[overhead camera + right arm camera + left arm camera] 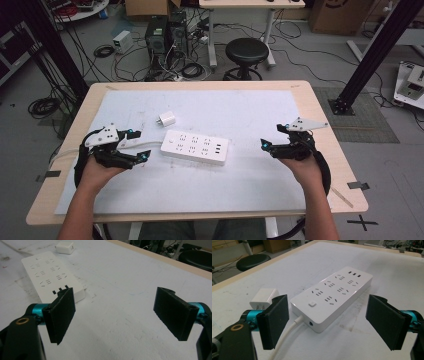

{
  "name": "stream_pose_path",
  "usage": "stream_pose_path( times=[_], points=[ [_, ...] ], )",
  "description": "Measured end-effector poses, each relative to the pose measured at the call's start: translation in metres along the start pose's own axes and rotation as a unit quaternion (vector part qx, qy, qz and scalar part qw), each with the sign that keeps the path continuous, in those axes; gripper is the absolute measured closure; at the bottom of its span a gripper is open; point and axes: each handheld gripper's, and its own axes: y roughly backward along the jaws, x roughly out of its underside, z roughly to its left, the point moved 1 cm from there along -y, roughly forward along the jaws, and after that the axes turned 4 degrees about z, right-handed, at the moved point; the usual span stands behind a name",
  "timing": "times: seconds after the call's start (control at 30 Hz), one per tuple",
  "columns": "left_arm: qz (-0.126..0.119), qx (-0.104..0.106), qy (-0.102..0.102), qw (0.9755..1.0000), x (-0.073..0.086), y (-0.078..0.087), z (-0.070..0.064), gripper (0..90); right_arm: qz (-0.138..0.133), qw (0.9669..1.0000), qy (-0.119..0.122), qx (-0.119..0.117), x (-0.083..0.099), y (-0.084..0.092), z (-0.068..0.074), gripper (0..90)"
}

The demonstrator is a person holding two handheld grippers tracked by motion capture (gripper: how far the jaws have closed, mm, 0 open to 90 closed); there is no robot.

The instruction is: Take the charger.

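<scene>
A person at a wooden table (320, 120) covered by a white mat (250, 115) holds 2 grippers low over it, one in each hand. The left gripper (139, 144) sits at the near left of the mat, its fingers (274, 320) spread wide with nothing between them, aimed at the cord end of a white power strip (195, 147). In the left gripper view the strip lies just ahead of the gap between the fingers, flat on the mat, its white cable (289, 332) running out past the left finger. A small white charger plug (166, 119) rests on the mat just beyond the strip's cord end, apart from it. The right gripper (271, 138) hovers at the right side of the mat, well apart from the strip's far end, its fingers (61, 315) also spread and empty. In the right gripper view the strip's USB end lies behind the left finger. A black stool (246, 52) stands on the floor beyond the table.
</scene>
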Motion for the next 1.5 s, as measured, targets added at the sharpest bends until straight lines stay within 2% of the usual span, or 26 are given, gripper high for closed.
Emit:
stream_pose_path(
  times=[0.23,0.43,0.47,0.57,0.73,1.23,1.4,1.5],
  points=[
    [0.007,-0.010,0.007,0.9999,-0.002,-0.003,0.004,18.7,0.002,1.0000,0.005,-0.006,-0.004,-0.001,0.003,17.9],
    [0.008,-0.026,0.016,0.9995,-0.014,-0.012,0.019,18.7,0.000,0.9999,0.010,-0.012,-0.003,0.001,0.001,17.9],
    [0.012,-0.028,0.013,0.9995,-0.017,-0.014,0.022,18.8,0.000,0.9999,0.007,-0.010,-0.003,0.001,0.000,17.9],
    [0.000,-0.026,0.015,0.9996,-0.021,-0.017,0.026,18.8,-0.001,0.9999,0.006,-0.011,-0.002,0.002,0.000,17.9],
    [0.006,-0.022,0.016,0.9996,-0.017,-0.022,0.025,18.7,0.005,0.9999,0.008,-0.014,-0.002,0.001,-0.001,17.9],
    [0.010,-0.024,0.012,0.9996,-0.016,-0.016,0.024,18.8,0.008,0.9998,0.004,-0.015,-0.004,-0.003,0.003,17.9],
    [0.002,-0.027,0.015,0.9995,-0.019,-0.018,0.028,18.8,0.008,0.9999,0.003,-0.012,-0.005,-0.002,0.003,18.0],
    [0.012,-0.028,0.016,0.9994,-0.025,-0.021,0.032,18.8,0.007,0.9999,0.004,-0.012,-0.005,-0.001,0.003,17.9]
  ],
)
